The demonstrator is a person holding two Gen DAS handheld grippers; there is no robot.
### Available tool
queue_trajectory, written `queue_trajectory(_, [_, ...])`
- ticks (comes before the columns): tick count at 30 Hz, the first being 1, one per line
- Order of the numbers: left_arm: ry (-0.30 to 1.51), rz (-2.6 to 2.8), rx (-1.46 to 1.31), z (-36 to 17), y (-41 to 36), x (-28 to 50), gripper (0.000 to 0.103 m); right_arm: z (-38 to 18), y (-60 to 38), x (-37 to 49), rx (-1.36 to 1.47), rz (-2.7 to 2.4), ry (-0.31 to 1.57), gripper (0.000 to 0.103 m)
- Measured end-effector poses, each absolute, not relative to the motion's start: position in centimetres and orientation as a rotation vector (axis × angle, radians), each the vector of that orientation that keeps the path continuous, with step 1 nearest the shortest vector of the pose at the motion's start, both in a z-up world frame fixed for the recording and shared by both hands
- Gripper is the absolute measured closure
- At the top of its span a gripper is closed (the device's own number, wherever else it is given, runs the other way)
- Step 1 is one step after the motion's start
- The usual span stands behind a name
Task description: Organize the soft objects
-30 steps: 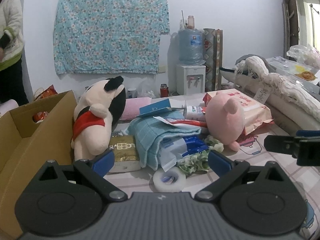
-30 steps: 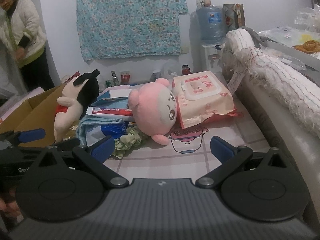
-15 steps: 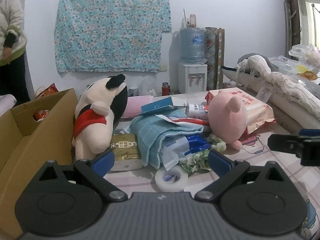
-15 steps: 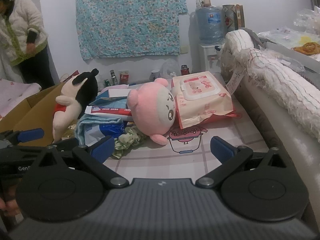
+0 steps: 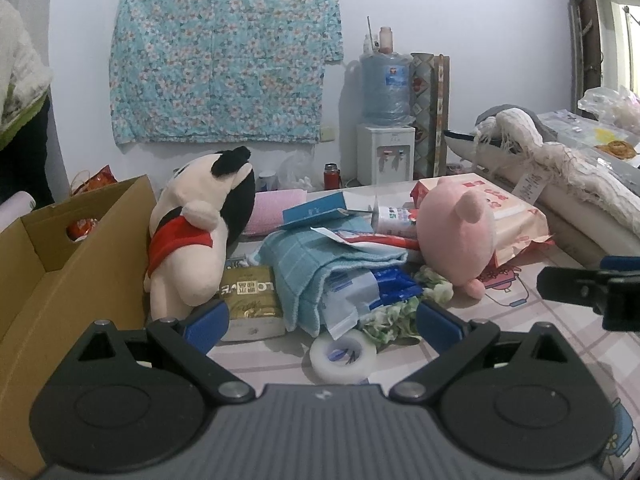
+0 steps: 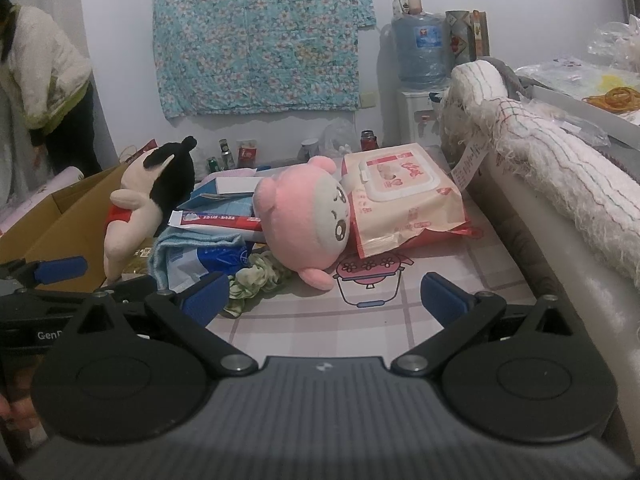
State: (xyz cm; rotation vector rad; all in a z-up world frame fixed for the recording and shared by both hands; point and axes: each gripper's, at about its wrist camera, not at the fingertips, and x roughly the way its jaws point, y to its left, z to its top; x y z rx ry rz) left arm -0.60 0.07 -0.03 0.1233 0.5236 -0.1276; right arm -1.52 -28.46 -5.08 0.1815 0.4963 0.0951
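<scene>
With both your left tongs [image 5: 322, 318] and right tongs [image 6: 326, 292] spread and empty short of the worktop [image 6: 384, 320] heap, reaching for the pink plush [image 6: 306, 224] lying against the wipes pack [image 6: 404, 200] risks dragging the green scrunchie [image 6: 256, 276] and the loose packets beneath it.
</scene>
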Motion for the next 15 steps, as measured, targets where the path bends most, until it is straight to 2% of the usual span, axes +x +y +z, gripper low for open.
queue_trajectory(15, [0.529, -0.138, 0.124, -0.07, -0.24, -0.58, 0.002, -4.94, -28.68, -1.44, 0.181, 0.089, 0.500, 0.001])
